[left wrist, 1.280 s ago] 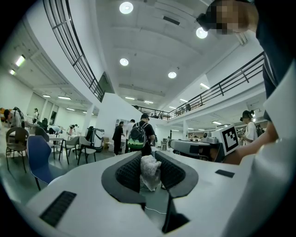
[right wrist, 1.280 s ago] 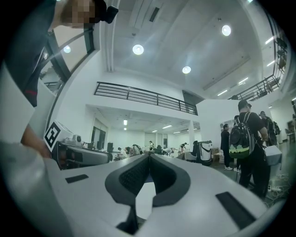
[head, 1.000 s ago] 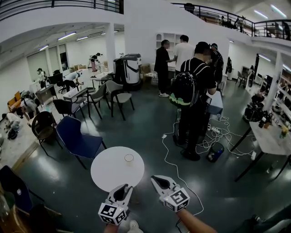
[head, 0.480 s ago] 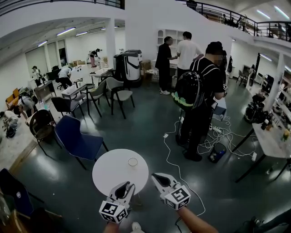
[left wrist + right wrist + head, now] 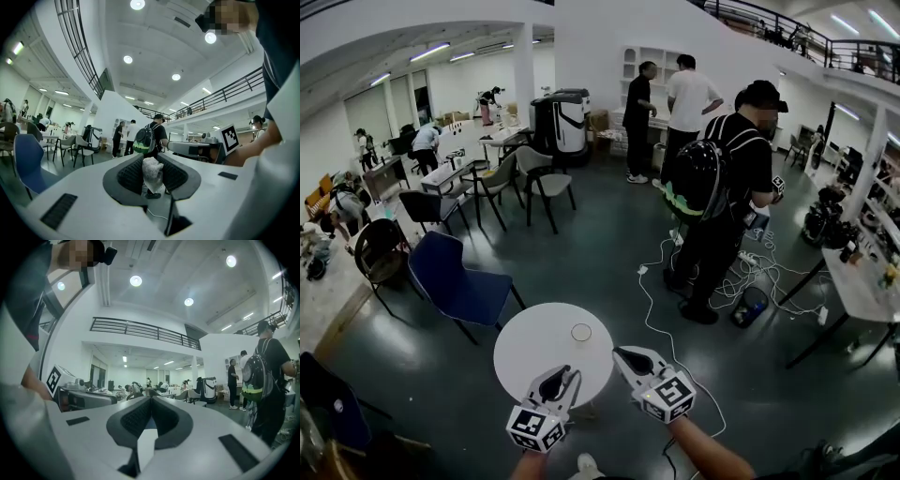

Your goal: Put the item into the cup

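Note:
A small clear cup [image 5: 581,332] stands upright on a round white table [image 5: 530,354], right of its middle. My left gripper [image 5: 566,377] hovers over the table's near edge, level, below and left of the cup. In the left gripper view its jaws [image 5: 152,169] are shut on a small crumpled white item [image 5: 153,174] that stands up between the pads. My right gripper [image 5: 624,355] is beside the table's right edge, just right of the cup. In the right gripper view its jaws [image 5: 150,400] are shut with nothing between them.
A blue chair [image 5: 455,283] stands left of the table. A person with a black and green backpack [image 5: 705,183] stands beyond on the right, with white cables [image 5: 661,305] trailing on the floor. More chairs [image 5: 539,187], desks and people fill the back; a table [image 5: 861,286] is at the right.
Both grippers have moved forward together; the table and cup now sit closer, with the gripper tips reaching the table's near edge. The left gripper keeps hold of the white item.

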